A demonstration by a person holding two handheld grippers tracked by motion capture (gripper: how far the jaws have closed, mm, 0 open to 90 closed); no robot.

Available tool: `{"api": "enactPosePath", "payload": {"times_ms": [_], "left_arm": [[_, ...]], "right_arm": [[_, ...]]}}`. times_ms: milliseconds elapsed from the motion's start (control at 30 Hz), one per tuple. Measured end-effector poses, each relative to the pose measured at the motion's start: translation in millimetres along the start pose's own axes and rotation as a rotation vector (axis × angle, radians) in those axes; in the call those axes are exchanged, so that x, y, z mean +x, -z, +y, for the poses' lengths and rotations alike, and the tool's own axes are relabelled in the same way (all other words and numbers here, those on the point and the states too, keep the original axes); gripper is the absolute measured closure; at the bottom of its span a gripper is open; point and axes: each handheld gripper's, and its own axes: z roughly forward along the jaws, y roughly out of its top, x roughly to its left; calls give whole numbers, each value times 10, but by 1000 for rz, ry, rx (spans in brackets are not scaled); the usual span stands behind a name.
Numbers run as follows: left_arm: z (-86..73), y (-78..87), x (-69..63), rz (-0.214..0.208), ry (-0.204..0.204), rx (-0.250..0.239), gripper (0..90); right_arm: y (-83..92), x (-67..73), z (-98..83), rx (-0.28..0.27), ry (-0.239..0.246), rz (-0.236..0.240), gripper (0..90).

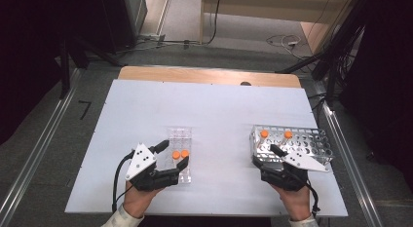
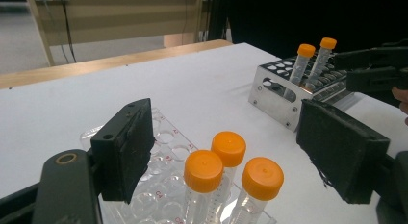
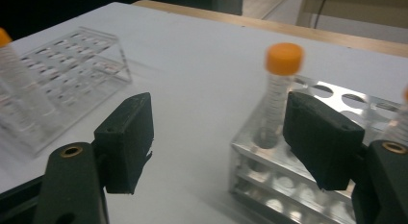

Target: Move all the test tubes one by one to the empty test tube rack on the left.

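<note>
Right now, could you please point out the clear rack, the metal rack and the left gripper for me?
clear rack (image 1: 178,135): high view, on its bare far end.
metal rack (image 1: 317,140): high view, on its holed top plate.
left gripper (image 1: 173,154): high view, midway between its fingers' tips.

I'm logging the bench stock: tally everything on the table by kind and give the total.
Orange-capped tubes in the clear rack: 3
Orange-capped tubes in the metal rack: 2
Racks: 2
Grippers: 2, left gripper, right gripper
Total: 9

Left gripper (image 1: 174,155) astride orange-capped tubes (image 1: 180,153), right gripper (image 1: 267,156) beside metal rack (image 1: 311,144).
</note>
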Motion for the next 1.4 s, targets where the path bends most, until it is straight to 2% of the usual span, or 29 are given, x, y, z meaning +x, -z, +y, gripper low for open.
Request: {"api": "enactPosePath", "payload": {"times_ms": [167, 433, 567, 667, 833, 1000, 1400], "left_arm": [[-4, -7, 0, -2, 0, 6, 209], [-2, -6, -2, -4, 3, 4, 209], [-5, -10, 0, -5, 4, 0, 205], [-4, -10, 2, -6, 6, -1, 199], [-9, -17, 3, -2, 6, 0, 199], [-11, -20, -4, -5, 8, 5, 199], [-21, -31, -5, -9, 5, 12, 199]], "right_arm": [[44, -168, -14, -6, -33, -52, 247], [54, -348, -46, -15, -49, -148, 250], [23, -423, -68, -20, -47, -204, 269], [-7, -493, -81, -21, -58, -228, 302], [-60, -595, -97, -25, -80, -246, 416], [-112, -643, -119, -19, -79, -249, 512], [-197, -672, -157, -2, -74, -253, 629]]}}
